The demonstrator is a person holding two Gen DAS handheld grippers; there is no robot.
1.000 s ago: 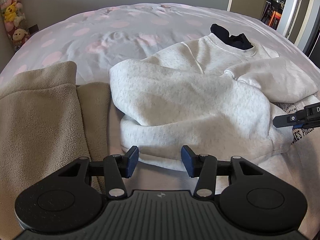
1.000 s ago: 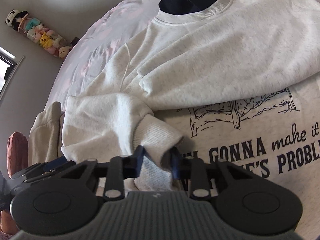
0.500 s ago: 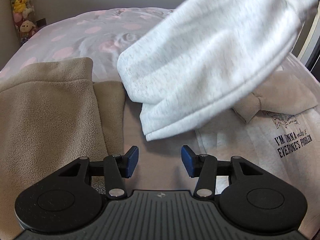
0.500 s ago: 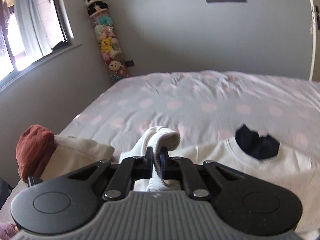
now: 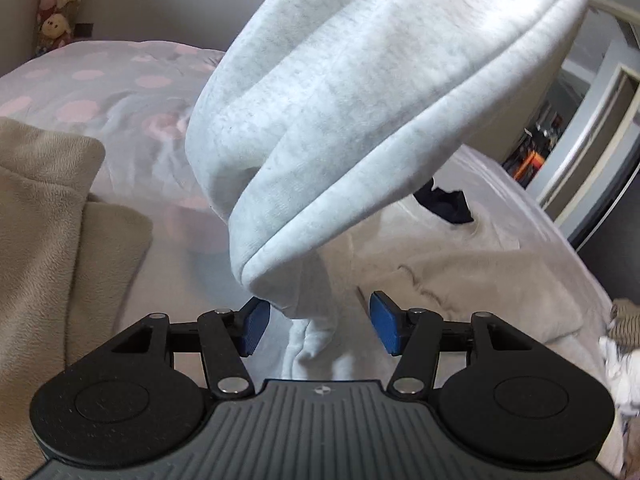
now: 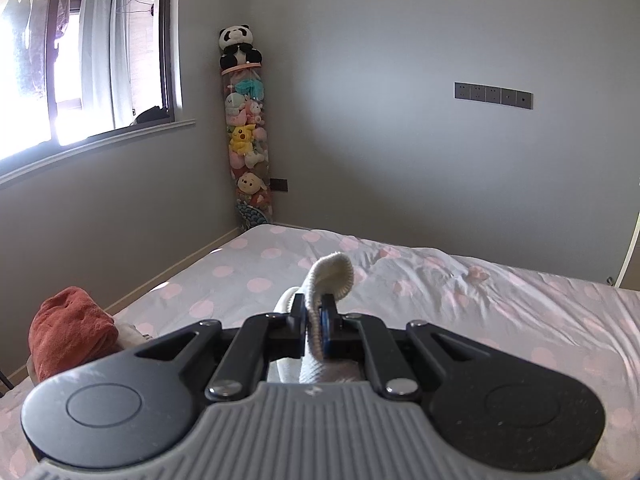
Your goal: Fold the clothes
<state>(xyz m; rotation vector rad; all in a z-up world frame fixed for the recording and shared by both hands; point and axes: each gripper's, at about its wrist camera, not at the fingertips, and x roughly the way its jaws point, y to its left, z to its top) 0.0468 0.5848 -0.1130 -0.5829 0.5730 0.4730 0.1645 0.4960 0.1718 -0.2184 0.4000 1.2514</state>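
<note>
The left wrist view is showing what the right one cannot: the pale grey sweatshirt lying on the bed, one sleeve hanging lifted across the upper frame, a tan fleece blanket at the left, a dark garment sitting at the sweatshirt's neck, and a doorway opening at the right. The right wrist view is showing instead the far end of the room and the sleeve's ribbed cuff poking up past the fingers. The left gripper is pointing down over the bed, its jaws opening, the blue pads standing wide apart; a fold of the sweatshirt is lying between them, and whether the left pad is brushing it cannot be told. The right gripper is clenching the cuff, its jaws nearly together with the knit pinched between them. Across the right view from the left, a window is letting in bright daylight, a rust-coloured cloth is sitting at the bed's near corner, a tall column of plush toys is standing in the room's corner, and a strip of wall switches is showing on the grey wall. The bedspread is pale with pink dots.
</note>
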